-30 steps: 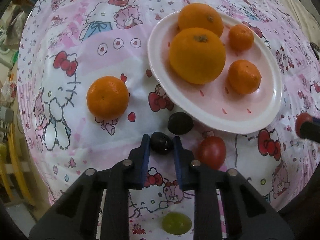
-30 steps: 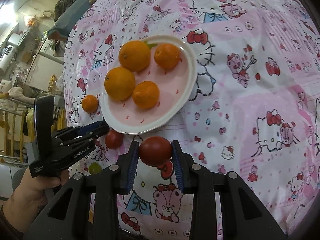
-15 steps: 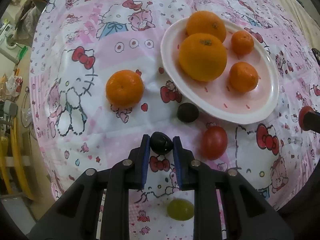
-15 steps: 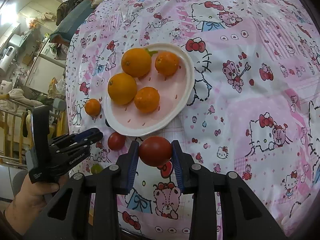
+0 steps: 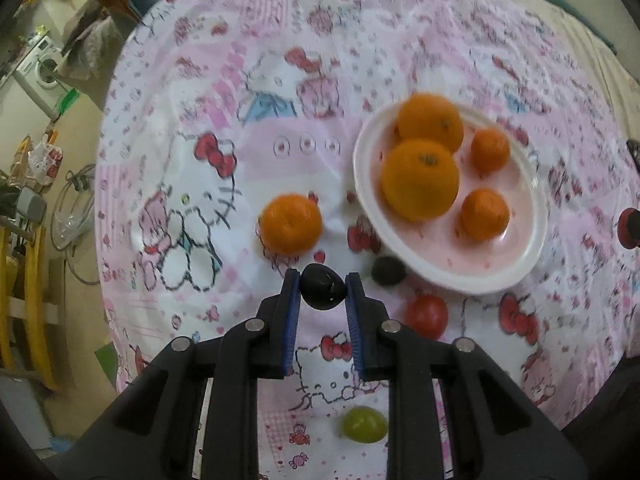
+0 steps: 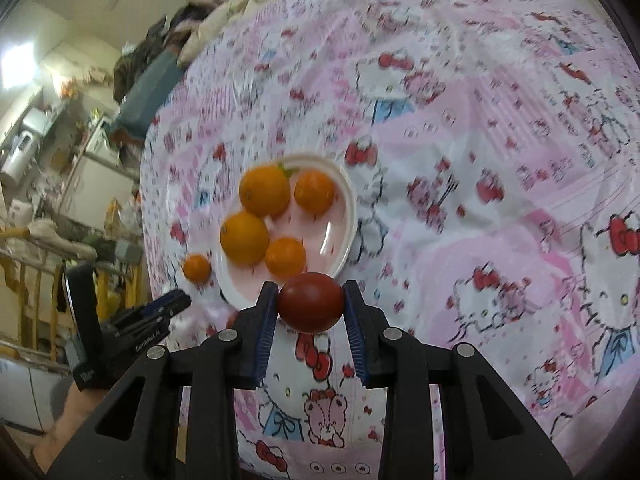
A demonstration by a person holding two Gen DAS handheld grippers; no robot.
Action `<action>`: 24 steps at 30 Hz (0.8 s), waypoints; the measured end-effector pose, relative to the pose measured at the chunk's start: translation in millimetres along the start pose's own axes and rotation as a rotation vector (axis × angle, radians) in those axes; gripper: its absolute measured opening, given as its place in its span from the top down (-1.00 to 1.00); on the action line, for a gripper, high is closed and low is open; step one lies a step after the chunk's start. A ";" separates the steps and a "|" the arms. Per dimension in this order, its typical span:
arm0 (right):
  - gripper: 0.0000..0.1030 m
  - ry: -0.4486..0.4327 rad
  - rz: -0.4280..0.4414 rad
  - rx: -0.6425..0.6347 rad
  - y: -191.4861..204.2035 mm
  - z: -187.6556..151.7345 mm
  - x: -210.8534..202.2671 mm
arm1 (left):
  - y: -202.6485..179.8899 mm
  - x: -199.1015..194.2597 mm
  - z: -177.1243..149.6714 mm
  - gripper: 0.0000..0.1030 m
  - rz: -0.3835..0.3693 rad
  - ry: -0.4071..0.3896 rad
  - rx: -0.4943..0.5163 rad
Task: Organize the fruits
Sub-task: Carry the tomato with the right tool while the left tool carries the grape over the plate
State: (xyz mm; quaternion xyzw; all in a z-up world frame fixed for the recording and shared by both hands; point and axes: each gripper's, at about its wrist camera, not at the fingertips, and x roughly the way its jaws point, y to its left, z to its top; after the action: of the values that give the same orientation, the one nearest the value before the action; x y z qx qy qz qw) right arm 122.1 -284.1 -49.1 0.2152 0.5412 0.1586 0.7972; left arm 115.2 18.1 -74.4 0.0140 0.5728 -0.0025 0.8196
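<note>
Left wrist view shows our left claw (image 5: 323,286) pinching a dark grape (image 5: 322,287), the right claw (image 6: 310,307) pinching a tomato (image 6: 311,302); we carry both gently to the plate (image 5: 516,268), avoiding the oranges (image 5: 420,184).

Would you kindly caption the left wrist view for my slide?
Left claw grips a dark grape beside a plate holding four oranges.

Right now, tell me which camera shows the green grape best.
The left wrist view: the green grape lies in plain sight on the tablecloth, framed between the claw's arms. The right wrist view doesn't show it.
</note>
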 end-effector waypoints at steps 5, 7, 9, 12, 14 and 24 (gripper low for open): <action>0.33 -0.048 0.004 0.007 -4.1 15.7 -12.7 | -3.1 -18.1 14.1 0.63 -0.036 -0.072 -0.020; 0.33 -0.060 0.007 0.004 -5.4 21.3 -14.4 | -3.3 -28.6 22.1 0.63 -0.052 -0.106 -0.024; 0.33 -0.066 0.004 0.005 -7.1 26.6 -14.1 | -4.0 -40.6 27.4 0.63 -0.061 -0.148 -0.018; 0.33 -0.077 0.018 -0.004 -5.9 37.3 -12.9 | -7.5 -51.7 35.8 0.63 -0.061 -0.192 0.004; 0.33 -0.082 0.022 -0.011 -4.5 43.7 -10.3 | -11.6 -54.4 42.8 0.63 -0.078 -0.199 0.015; 0.33 0.007 0.071 0.008 11.6 72.9 35.1 | -55.9 -20.6 76.8 0.63 -0.110 -0.145 0.148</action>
State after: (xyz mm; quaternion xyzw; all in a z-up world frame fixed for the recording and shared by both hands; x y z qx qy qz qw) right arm 202.5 -269.6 -47.6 0.2368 0.5367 0.1856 0.7883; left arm 179.1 -39.9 -29.8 0.0430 0.5101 -0.0907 0.8542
